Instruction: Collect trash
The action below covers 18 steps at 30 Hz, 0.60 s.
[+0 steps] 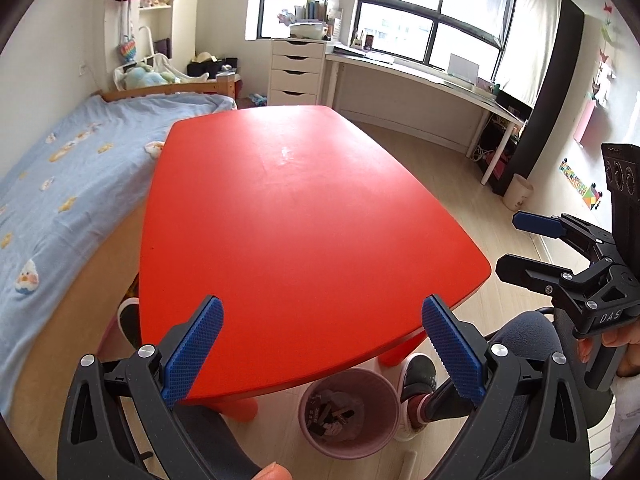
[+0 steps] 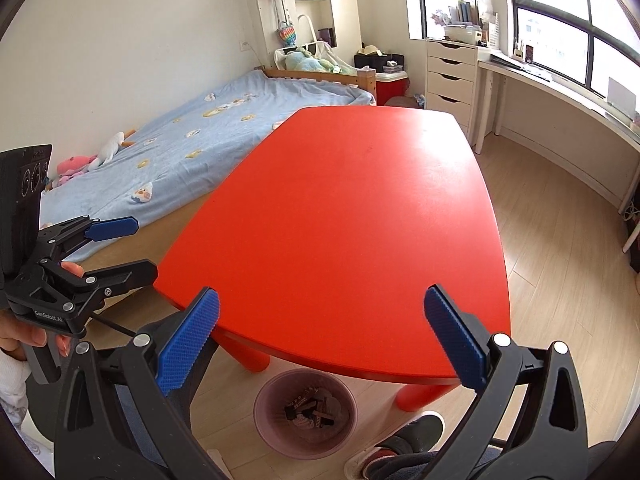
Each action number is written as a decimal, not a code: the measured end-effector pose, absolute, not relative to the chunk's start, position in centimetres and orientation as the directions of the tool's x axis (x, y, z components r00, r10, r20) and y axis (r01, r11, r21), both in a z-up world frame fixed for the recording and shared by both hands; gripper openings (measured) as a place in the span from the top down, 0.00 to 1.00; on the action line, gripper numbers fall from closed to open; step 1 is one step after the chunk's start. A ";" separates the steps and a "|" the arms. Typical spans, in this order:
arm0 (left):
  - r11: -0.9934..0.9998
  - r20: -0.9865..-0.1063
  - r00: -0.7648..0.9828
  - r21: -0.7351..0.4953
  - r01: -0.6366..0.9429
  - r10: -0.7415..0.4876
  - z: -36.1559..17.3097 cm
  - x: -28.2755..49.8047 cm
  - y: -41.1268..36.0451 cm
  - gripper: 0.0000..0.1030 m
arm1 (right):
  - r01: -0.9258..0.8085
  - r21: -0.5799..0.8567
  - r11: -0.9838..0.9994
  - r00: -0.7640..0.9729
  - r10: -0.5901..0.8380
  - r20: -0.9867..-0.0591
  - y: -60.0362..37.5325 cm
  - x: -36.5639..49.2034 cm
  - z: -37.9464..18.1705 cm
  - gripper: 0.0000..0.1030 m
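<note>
A pink waste bin point(image 1: 349, 414) holding dark wrappers point(image 2: 310, 410) stands on the floor under the near edge of the red bench point(image 1: 304, 208), whose top is bare. Our left hand-held gripper point(image 1: 322, 354) and right hand-held gripper point(image 2: 322, 340) hover with jaws wide, holding nothing. A careless foot point(image 2: 404, 438) beside the bin could tip it.

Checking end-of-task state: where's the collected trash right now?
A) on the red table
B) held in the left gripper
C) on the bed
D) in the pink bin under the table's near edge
D: dark wrappers lie inside the pink bin; the red table top is bare, and both the left gripper and right gripper are open and hold nothing.
</note>
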State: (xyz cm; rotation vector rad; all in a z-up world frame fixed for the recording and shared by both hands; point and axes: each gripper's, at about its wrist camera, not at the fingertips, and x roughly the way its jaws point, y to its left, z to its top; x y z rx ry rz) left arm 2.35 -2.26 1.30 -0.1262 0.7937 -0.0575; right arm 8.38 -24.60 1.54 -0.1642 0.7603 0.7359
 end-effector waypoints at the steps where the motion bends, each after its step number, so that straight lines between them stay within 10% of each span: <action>1: 0.990 -0.707 0.700 -0.138 0.002 -0.100 1.4 2.6 -2.1 0.06 | -0.661 0.120 0.740 0.492 0.549 -0.675 -24.5 8.6 1.7 0.03; 18: 0.990 -0.721 0.690 -0.134 -0.046 -0.065 1.0 3.6 -1.6 0.06 | -0.671 0.131 0.729 0.478 0.562 -0.675 -23.7 9.7 1.9 0.03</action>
